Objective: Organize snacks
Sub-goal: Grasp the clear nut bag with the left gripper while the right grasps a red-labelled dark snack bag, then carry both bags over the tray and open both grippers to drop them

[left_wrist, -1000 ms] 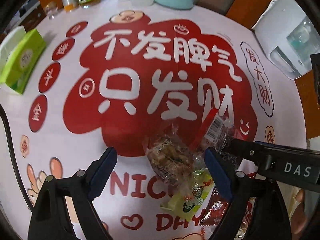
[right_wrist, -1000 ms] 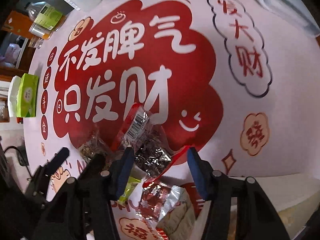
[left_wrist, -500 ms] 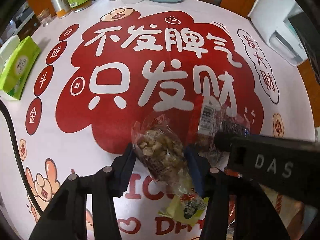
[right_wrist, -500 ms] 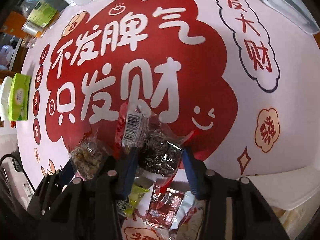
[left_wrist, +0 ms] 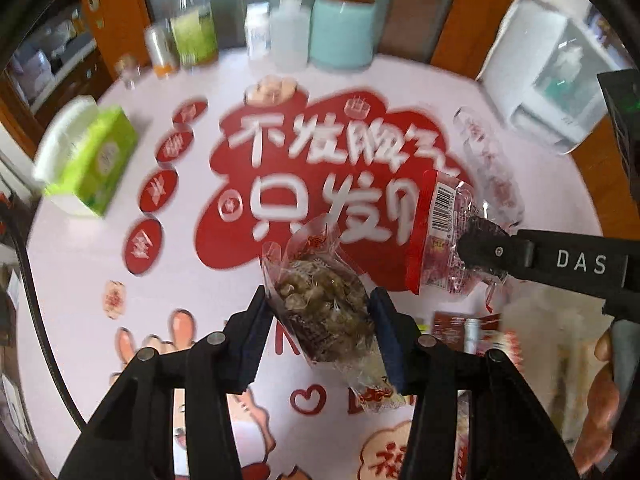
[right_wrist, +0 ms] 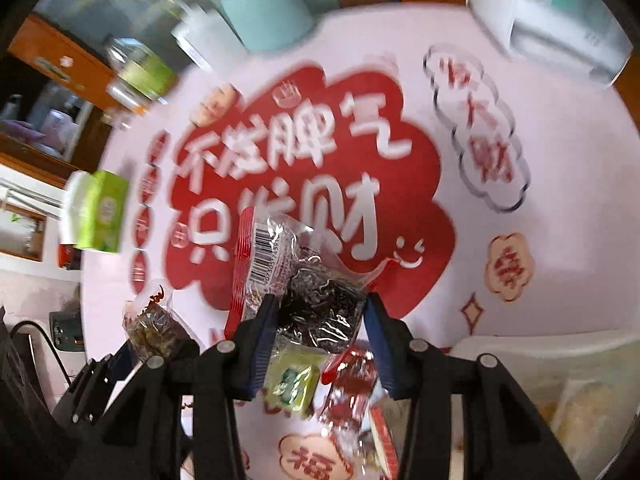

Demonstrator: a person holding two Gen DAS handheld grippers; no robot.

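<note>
- The left gripper (left_wrist: pixel 320 316) is squeezed partly shut on a clear bag of brown snacks (left_wrist: pixel 324 300), held up over the table (left_wrist: pixel 80 280).
- The right gripper (right_wrist: pixel 320 320) is squeezed partly shut on a red-edged bag of dark seeds (right_wrist: pixel 320 304), above more snack packs (right_wrist: pixel 292 384).

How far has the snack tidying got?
Nothing visibly sorted yet. In hand: the left tool grips a clear packet of pale snacks, the right tool a dark-filled packet with a barcode. Left: loose packets on the tablecloth beside a white bin.
</note>
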